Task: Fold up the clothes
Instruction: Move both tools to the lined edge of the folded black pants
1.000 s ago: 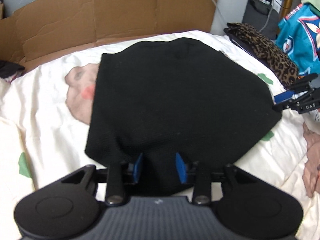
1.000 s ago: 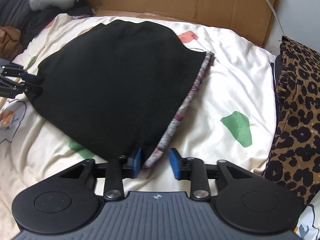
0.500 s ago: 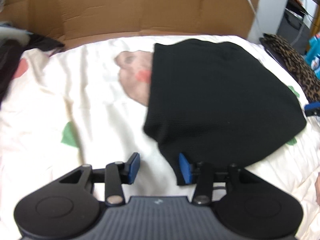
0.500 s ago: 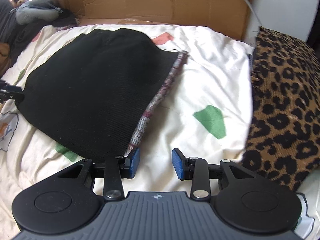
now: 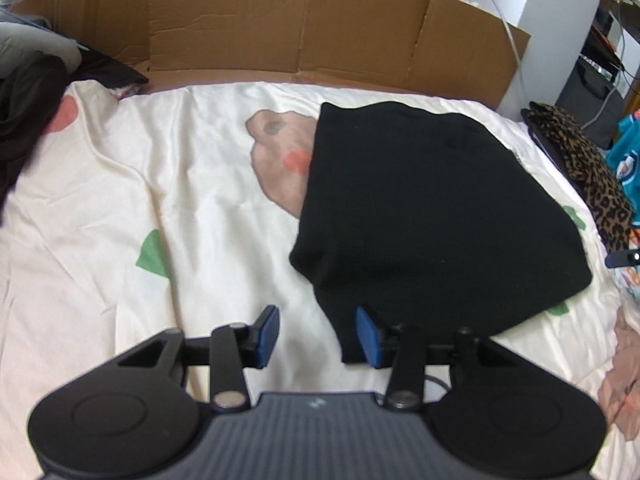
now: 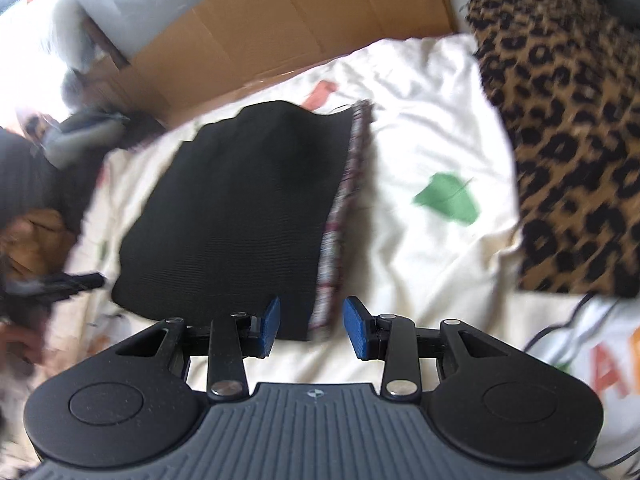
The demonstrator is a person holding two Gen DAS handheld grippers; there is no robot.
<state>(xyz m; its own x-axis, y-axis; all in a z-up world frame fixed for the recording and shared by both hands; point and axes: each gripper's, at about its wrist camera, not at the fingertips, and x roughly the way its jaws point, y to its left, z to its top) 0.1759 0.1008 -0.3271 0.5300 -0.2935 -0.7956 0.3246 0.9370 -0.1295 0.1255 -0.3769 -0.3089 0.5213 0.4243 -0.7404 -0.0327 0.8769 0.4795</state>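
Observation:
A folded black garment (image 5: 424,212) lies flat on the cream bedsheet (image 5: 140,184). In the right wrist view the black garment (image 6: 240,208) shows a purple-grey patterned edge (image 6: 340,216) along its right side. My left gripper (image 5: 318,336) is open and empty, with its right finger just over the garment's near left corner. My right gripper (image 6: 312,326) is open and empty, and the garment's near right corner lies between its fingers. The right gripper's tip (image 5: 622,258) shows at the far right of the left wrist view. The left gripper (image 6: 68,282) shows blurred at the left of the right wrist view.
A cardboard wall (image 5: 304,28) stands behind the bed. A leopard-print cloth (image 6: 564,128) lies to the right of the garment. Dark clothes (image 5: 28,92) are piled at the far left. A teal garment (image 5: 628,152) lies at the far right.
Both grippers have let go of the garment's near corners and pulled back. The left one swung left and the right one swung right and tilted. The garment lies still.

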